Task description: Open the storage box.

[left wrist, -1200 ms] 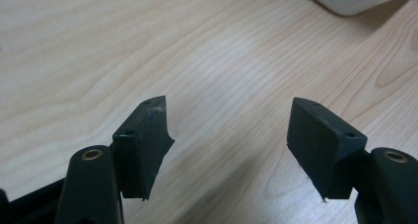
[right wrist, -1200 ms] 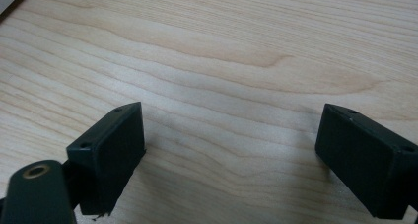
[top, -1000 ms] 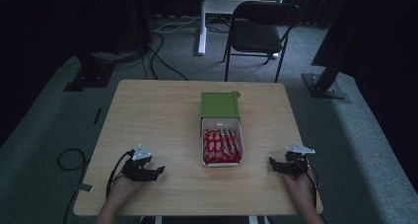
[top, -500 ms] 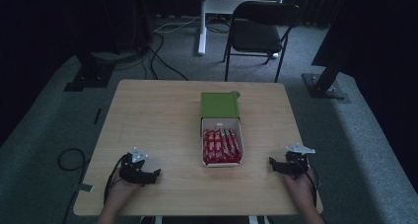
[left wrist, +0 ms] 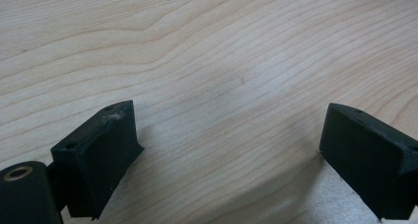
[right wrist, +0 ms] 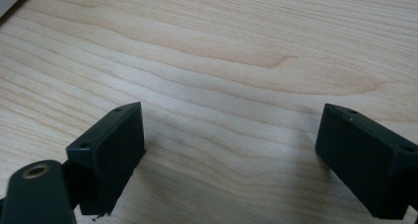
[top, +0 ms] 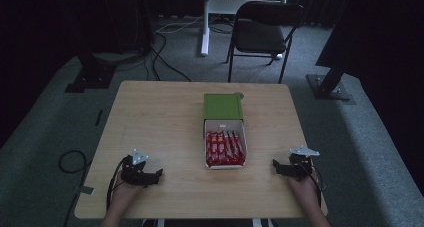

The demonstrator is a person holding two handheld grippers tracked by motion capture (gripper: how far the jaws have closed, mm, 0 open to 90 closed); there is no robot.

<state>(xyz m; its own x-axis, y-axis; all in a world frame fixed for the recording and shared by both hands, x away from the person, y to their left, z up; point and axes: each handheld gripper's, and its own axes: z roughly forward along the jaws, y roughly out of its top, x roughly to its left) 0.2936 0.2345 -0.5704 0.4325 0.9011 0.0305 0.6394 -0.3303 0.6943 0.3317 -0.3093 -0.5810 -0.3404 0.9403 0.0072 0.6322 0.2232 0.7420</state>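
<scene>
A square light-wood desk (top: pixel 165 122) stands on grey carpet. At its middle lies a green cardboard box (top: pixel 223 107) with its white inner tray (top: pixel 224 129) slid out toward the person, long axis running away from them, filled with red wrapped bars (top: pixel 224 148) lying lengthwise. The left gripper (top: pixel 144 175) and right gripper (top: pixel 285 168) rest near the front corners, well apart from the box. The left jaws have just been opening with nothing between them; the right jaws stand apart, empty. Work seems about to start: next, a reach toward the tray.

Matt, smooth, light-grained wooden table (left wrist: pixel 207 61)
</scene>
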